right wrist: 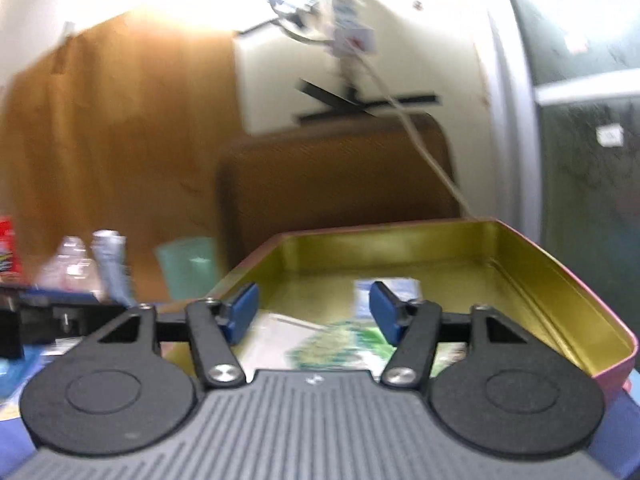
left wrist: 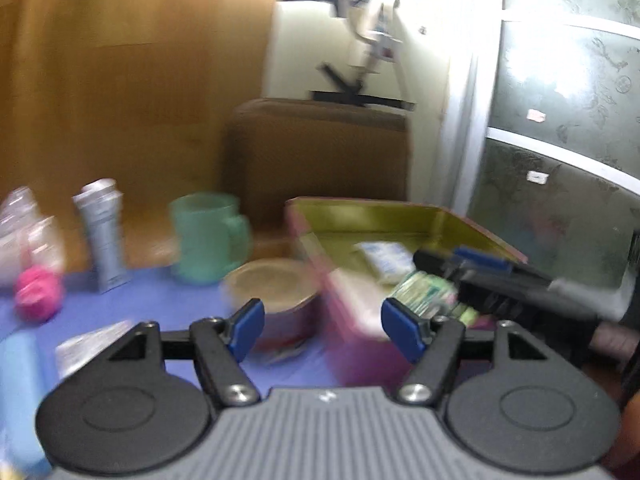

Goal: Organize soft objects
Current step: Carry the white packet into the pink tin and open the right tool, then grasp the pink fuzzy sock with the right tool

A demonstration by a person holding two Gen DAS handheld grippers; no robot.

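Observation:
A pink tin box [left wrist: 352,320] with a gold inside [right wrist: 540,280] stands on the blue mat. In it lie a white-blue packet [left wrist: 386,258] and a green-white packet [left wrist: 424,290], which the right wrist view also shows as a green-white packet [right wrist: 340,346] under my fingers. My left gripper [left wrist: 322,326] is open and empty, in front of the box's left wall. My right gripper [right wrist: 314,314] is open and empty above the box; it shows in the left wrist view [left wrist: 472,268]. A pink soft ball [left wrist: 38,292] lies at far left.
A round tin [left wrist: 272,292], a teal mug [left wrist: 208,236], a silver tube [left wrist: 102,232] and clear bottles [left wrist: 28,232] stand on the mat. A light blue item [left wrist: 18,396] and a white packet [left wrist: 88,352] lie near left. A brown cushion [left wrist: 316,152] stands behind.

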